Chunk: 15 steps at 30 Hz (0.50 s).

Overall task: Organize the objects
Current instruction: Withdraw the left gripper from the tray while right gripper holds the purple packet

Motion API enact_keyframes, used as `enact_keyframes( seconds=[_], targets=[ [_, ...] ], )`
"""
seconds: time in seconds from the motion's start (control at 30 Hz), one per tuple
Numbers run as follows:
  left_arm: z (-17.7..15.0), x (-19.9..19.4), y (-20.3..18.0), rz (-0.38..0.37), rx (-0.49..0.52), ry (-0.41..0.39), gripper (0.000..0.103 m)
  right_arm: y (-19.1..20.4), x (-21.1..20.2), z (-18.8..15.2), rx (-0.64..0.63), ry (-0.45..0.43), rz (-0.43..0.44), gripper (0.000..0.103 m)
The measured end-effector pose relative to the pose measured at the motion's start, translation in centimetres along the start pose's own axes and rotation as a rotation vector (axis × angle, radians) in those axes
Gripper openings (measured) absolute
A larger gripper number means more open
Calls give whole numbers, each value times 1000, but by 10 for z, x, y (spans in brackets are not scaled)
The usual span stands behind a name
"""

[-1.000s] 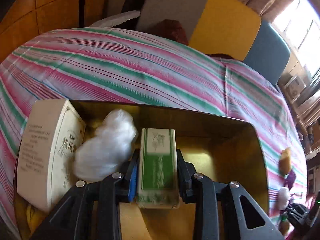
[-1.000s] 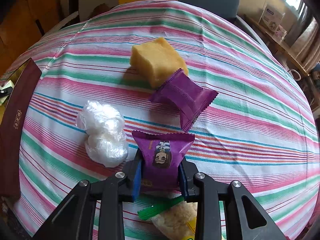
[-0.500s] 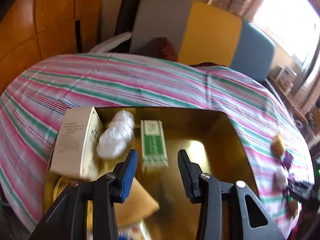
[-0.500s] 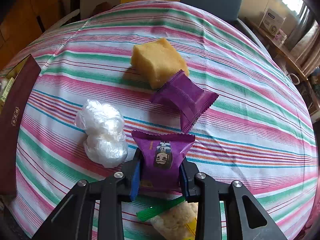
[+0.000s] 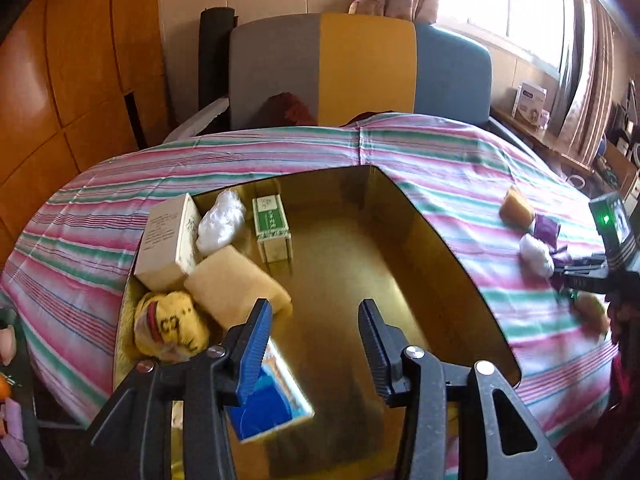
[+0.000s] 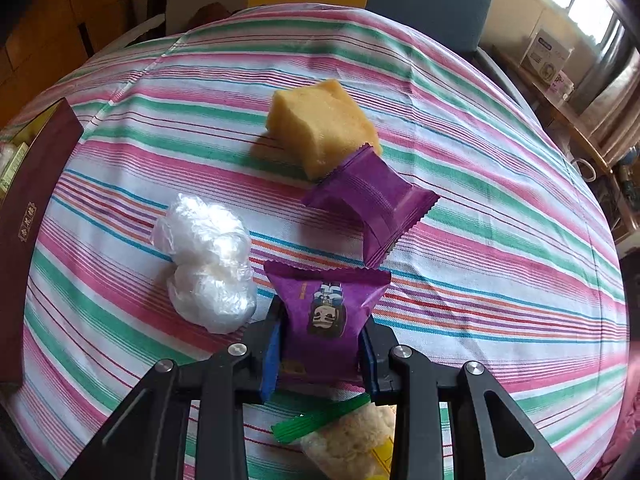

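On the striped cloth (image 6: 500,168) lie two purple packets: one (image 6: 370,200) loose, the other (image 6: 326,316) clamped between the fingers of the right gripper (image 6: 322,354). Beside the held packet, on its left, sits one white plastic wad (image 6: 208,264); beyond the loose packet and touching its far corner is one yellow sponge block (image 6: 324,126). Just under the right gripper lies one snack bag with a green seal (image 6: 344,436). The gold-lined box (image 5: 440,256) stands at the cloth's left, its dark red wall (image 6: 28,216) showing in the right wrist view. In the box, all along its left side, are six things: one cream carton (image 5: 166,240), a second white wad (image 5: 222,222) just right of it, one green-and-white carton (image 5: 272,228) standing upright, one pale sponge (image 5: 236,284), one yellow rolled cloth (image 5: 172,326) at the near left corner, and one blue-and-white pack (image 5: 276,400) partly hidden by the left gripper (image 5: 316,344). That gripper hangs over the box's bare right half with its fingers apart, holding nothing. A grey, yellow and blue sofa (image 5: 360,68) stands beyond the box.
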<state>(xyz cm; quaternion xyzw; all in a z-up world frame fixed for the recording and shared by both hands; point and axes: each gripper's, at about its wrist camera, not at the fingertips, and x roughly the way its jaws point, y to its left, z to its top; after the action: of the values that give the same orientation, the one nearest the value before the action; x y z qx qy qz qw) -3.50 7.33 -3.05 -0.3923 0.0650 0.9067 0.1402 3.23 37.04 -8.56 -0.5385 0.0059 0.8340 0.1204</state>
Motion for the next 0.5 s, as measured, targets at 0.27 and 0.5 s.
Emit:
enact_keyframes(
  seconds=[0.27,0.5],
  targets=[
    [-12,-3,-2,26,27,13,45,16,-3,-4,-92,-36,-78,33],
    [-14,-4,-3,27,32,13,45,20,-3,-7,-103,-40,-90,34]
  ],
)
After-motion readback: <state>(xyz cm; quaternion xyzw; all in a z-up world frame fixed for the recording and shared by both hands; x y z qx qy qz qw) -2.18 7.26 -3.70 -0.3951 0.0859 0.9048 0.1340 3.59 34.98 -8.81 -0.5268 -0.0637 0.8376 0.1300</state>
